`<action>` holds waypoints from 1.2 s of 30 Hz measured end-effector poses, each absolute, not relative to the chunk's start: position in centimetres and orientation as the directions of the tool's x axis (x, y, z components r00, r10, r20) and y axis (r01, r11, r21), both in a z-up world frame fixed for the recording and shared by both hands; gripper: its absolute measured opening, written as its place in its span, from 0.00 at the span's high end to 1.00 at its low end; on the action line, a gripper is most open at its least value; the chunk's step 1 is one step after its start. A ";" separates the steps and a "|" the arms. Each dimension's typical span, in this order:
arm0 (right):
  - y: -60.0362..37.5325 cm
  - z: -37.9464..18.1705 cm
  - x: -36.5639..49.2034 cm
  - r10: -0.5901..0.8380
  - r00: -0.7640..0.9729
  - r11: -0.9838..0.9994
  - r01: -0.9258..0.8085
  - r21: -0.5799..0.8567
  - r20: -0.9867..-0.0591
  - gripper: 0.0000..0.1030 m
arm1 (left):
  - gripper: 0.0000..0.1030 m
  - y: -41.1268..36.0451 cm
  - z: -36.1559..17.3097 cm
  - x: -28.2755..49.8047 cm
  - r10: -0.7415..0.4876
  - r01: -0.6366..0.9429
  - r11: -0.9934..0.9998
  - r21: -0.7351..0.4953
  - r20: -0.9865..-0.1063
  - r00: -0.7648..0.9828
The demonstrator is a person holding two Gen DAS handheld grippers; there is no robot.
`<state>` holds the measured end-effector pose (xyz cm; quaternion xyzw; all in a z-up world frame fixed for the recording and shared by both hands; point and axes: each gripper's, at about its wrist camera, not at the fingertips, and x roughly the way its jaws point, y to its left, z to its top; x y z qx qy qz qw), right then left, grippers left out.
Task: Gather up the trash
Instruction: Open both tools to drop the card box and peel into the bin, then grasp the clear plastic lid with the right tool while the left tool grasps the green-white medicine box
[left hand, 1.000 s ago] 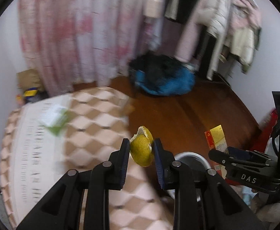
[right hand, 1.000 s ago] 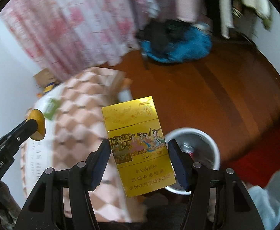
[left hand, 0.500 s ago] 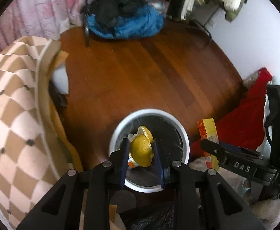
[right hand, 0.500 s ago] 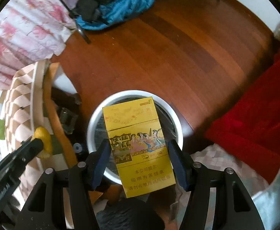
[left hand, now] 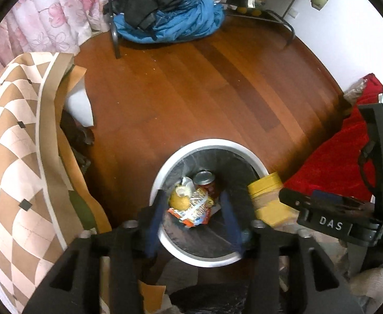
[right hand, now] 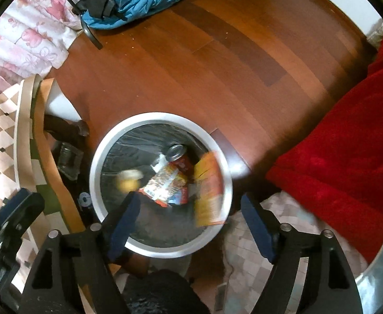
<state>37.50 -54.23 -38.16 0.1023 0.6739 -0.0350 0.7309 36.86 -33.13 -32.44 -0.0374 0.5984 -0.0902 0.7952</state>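
1. Left gripper [left hand: 192, 218] and right gripper [right hand: 190, 221] both gape wide, empty, above the white bin [right hand: 225, 157].
2. Yellow box [right hand: 209, 188], blurred, long axis near upright, at the bin's right wall.
3. Peel [left hand: 179, 201] lies inside; the right view blurs it.
4. Only the left view shows the clothes rack [left hand: 275, 13].

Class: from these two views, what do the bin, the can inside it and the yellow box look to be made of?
Bin: probably plastic, smooth matt white rim, glossy black liner. Can: metal, shiny silver top, red printed side. Yellow box: likely printed card, flat glossy faces, blurred. Both sets of jaws stand open.
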 end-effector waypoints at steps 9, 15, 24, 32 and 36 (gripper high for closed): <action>-53.5 -35.0 36.3 -0.029 0.056 0.992 0.127 -0.022 -0.998 0.02 | 0.16 -31.9 -30.9 36.2 -0.119 0.086 0.991 -0.098 -0.947 0.299; -52.9 -31.7 35.3 -0.026 0.075 0.995 0.103 -0.018 -0.997 0.02 | 0.06 -31.2 -28.4 35.7 -0.113 0.079 0.993 -0.091 -0.935 0.337; -51.6 -25.7 34.0 0.015 0.157 0.995 0.096 0.030 -0.987 0.02 | 0.06 -30.1 -24.1 34.6 -0.097 0.070 0.995 -0.075 -0.912 0.399; -46.7 -17.3 33.9 0.112 0.306 0.991 0.033 0.128 -0.945 0.02 | 0.06 -24.8 -17.8 33.0 -0.037 -0.009 0.999 -0.048 -0.858 0.512; -39.8 -13.8 34.8 0.194 0.350 0.981 -0.087 0.175 -0.916 0.02 | 0.06 -18.2 -15.5 31.3 0.057 -0.126 0.992 -0.017 -0.828 0.558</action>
